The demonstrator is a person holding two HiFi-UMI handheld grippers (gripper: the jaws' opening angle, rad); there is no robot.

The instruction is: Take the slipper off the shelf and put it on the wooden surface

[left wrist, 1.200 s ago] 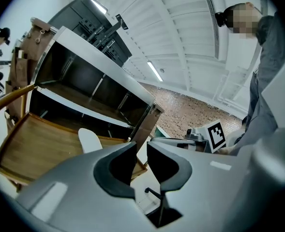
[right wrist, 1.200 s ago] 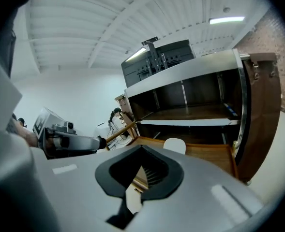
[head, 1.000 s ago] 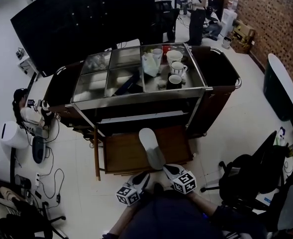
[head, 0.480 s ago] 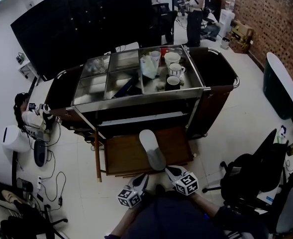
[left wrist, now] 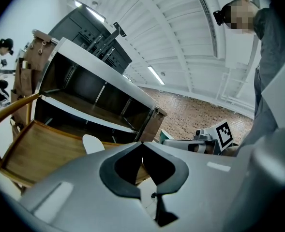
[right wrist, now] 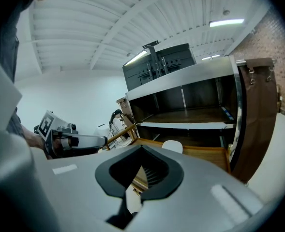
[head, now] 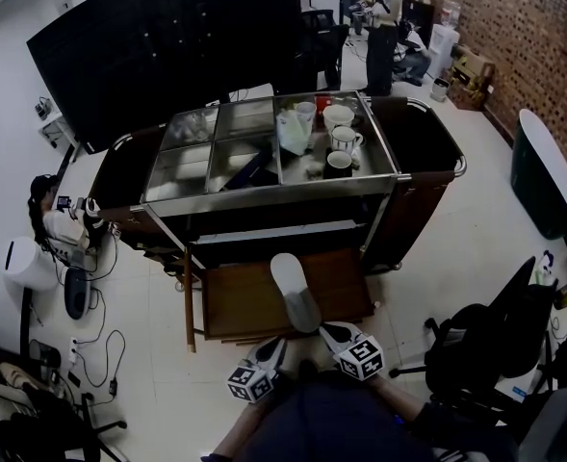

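Observation:
A grey-white slipper [head: 293, 290] lies lengthwise on the low wooden surface [head: 235, 301] in front of the steel cart, toe toward the cart. Nothing touches it. It also shows as a pale oval on the wood in the left gripper view [left wrist: 93, 143] and in the right gripper view [right wrist: 172, 146]. My left gripper [head: 279, 343] is held close to my body, just short of the slipper's heel and to its left, jaws together and empty. On the heel's right side my right gripper [head: 325, 331] is shut with nothing in it.
The steel cart [head: 264, 186] stands behind the wood, with cups [head: 341, 138] and trays on top and a dark shelf [right wrist: 190, 115] below. Office chairs [head: 485, 345] stand at the right, cables and devices [head: 71, 287] on the floor at the left. A person [head: 379, 27] stands far back.
The slipper lies where it was. Both grippers stay shut near my body, shifted only slightly; the head view has moved a little.

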